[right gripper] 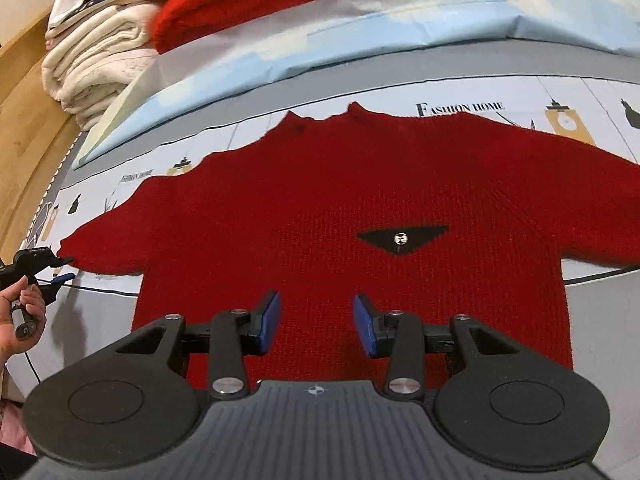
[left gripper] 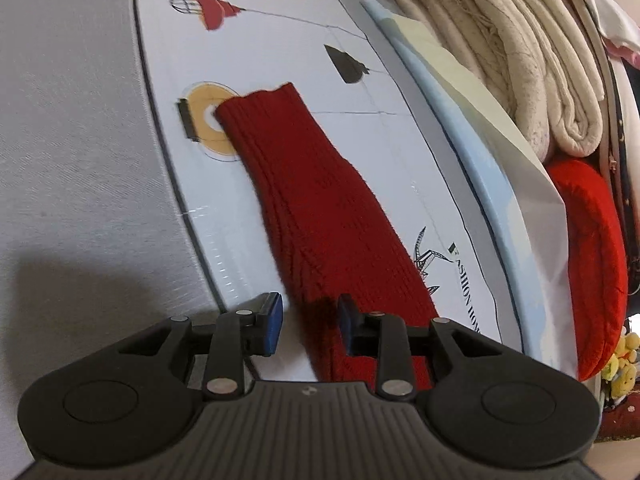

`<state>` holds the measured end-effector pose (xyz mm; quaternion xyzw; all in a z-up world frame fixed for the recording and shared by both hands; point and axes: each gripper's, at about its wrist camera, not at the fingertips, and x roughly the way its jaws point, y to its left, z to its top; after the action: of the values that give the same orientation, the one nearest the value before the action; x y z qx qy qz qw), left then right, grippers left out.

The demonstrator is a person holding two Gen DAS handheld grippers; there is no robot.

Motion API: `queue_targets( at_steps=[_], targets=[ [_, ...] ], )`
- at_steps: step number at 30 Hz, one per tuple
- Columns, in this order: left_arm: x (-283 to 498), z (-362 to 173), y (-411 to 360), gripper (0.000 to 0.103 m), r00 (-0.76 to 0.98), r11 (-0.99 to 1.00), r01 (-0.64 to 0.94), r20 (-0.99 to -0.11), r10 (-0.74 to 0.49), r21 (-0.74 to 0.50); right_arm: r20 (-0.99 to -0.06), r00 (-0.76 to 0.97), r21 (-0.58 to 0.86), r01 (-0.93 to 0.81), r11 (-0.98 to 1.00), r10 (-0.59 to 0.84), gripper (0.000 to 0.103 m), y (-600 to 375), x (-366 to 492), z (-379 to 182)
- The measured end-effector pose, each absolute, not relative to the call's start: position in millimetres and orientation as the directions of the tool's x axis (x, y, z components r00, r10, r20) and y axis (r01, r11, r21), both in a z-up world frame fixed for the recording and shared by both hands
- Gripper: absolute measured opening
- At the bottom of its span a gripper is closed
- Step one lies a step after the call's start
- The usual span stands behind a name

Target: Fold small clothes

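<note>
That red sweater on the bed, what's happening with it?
A person holding a gripper tool in each hand is about to fold it. The red sweater lies flat, front up, on a printed sheet. The left gripper hangs open over one sleeve; the right gripper hangs open over the sweater's lower body. No fold is made yet. Folded blankets are stacked nearby.

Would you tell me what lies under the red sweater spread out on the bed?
The red sweater lies flat on a printed sheet with "Fashion Home" lettering and yellow clock-tower drawings around it. The print directly beneath the knit is covered.
</note>
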<state>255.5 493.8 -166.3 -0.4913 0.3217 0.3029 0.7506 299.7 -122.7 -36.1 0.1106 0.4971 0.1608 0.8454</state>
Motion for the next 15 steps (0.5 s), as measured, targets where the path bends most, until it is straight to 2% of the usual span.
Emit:
queue_targets(
  at_steps=[3, 5, 9, 13, 15],
  targets=[
    [262.7, -170.6, 495.9, 0.033, 0.618, 0.35, -0.762, -0.773, 0.142, -0.545, -0.811, 0.447, 0.35, -0.148, 0.925, 0.379, 0.043, -124.8, 302.9, -41.3],
    [266.1, -167.8, 494.6, 0.014, 0.593, 0.374, -0.778, -0.787, 0.171, -0.505, -0.816, 0.442, 0.346, -0.143, 0.927, 0.372, 0.043, -125.6, 304.3, -44.3],
    [264.7, -151.0, 481.7, 0.014, 0.51, 0.405, -0.835, -0.8, 0.315, -0.373, -0.822, 0.434, 0.347, -0.133, 0.928, 0.369, 0.043, -127.1, 304.7, -48.5],
    [261.6, -162.6, 483.5, 0.018, 0.5, 0.346, -0.85, -0.815, 0.292, -0.397, -0.819, 0.424, 0.377, -0.11, 0.92, 0.387, 0.043, -132.2, 305.7, -50.8],
    [263.5, -159.0, 482.9, 0.014, 0.492, 0.358, -0.853, -0.816, 0.305, -0.38, -0.821, 0.429, 0.374, -0.095, 0.923, 0.377, 0.043, -135.5, 306.2, -51.5]
  ],
)
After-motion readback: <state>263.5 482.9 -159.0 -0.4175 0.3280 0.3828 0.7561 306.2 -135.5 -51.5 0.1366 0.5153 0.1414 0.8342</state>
